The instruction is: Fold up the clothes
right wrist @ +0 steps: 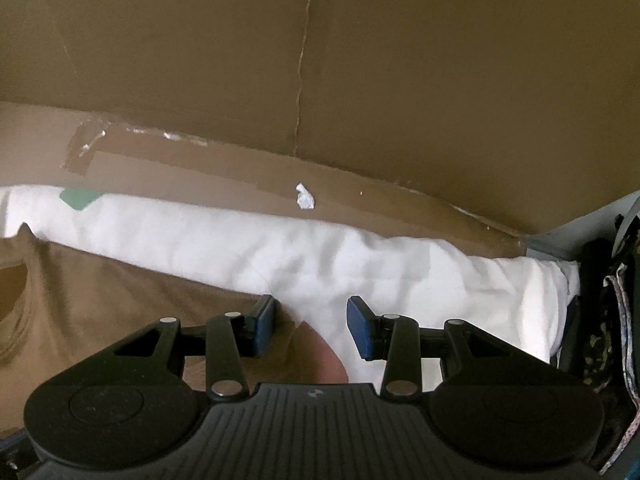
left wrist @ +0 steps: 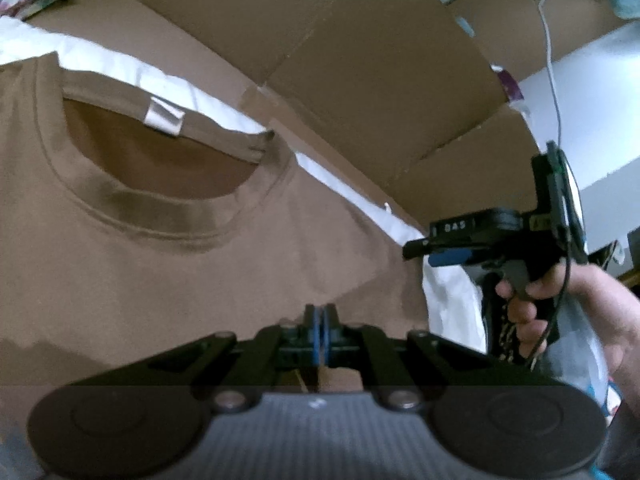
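A tan T-shirt [left wrist: 168, 264] lies flat on a white sheet [left wrist: 352, 196], collar and white label [left wrist: 164, 118] toward the far side. My left gripper [left wrist: 319, 320] is shut, its blue pads pressed together low over the shirt's front; whether cloth is pinched between them is not visible. My right gripper [right wrist: 311, 324] is open, its blue pads [right wrist: 362, 326] spread over the shirt's right edge [right wrist: 140, 292] and the white sheet [right wrist: 320, 252]. The right gripper also shows in the left wrist view [left wrist: 424, 248], held by a hand at the shirt's right side.
Brown cardboard walls [right wrist: 320, 80] stand behind the sheet, with tape [right wrist: 120, 148] and a white paper scrap [right wrist: 305, 197]. A white cable [left wrist: 554, 80] hangs at the right. Dark patterned fabric [right wrist: 608, 320] sits at the far right edge.
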The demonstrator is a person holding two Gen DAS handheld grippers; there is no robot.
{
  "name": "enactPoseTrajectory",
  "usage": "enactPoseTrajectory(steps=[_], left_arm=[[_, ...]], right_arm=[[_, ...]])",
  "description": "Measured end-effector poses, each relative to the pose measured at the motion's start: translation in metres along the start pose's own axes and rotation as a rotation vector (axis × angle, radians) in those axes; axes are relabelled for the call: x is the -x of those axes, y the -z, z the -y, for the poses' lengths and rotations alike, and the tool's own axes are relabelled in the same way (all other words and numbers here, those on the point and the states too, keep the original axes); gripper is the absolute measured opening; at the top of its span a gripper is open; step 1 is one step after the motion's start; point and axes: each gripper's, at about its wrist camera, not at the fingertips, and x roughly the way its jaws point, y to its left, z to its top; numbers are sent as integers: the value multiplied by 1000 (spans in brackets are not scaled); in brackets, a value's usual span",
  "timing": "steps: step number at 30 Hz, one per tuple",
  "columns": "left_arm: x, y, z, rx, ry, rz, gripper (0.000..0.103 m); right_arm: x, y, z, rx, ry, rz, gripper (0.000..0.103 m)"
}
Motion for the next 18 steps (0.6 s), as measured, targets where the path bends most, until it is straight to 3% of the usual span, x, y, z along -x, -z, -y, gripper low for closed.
enactPoseTrajectory(steps=[6,12,18], left_arm=[[-3,2,1,3,-7,-15,2],[-4,0,3,8,-17,-12,2],[-3,0,4,6,-24,-10,2]], right_arm=[[21,-9,13,-50,-51,58,46],[40,6,13,-32,-119,69,46],[42,30,12,24,-147,57,33]])
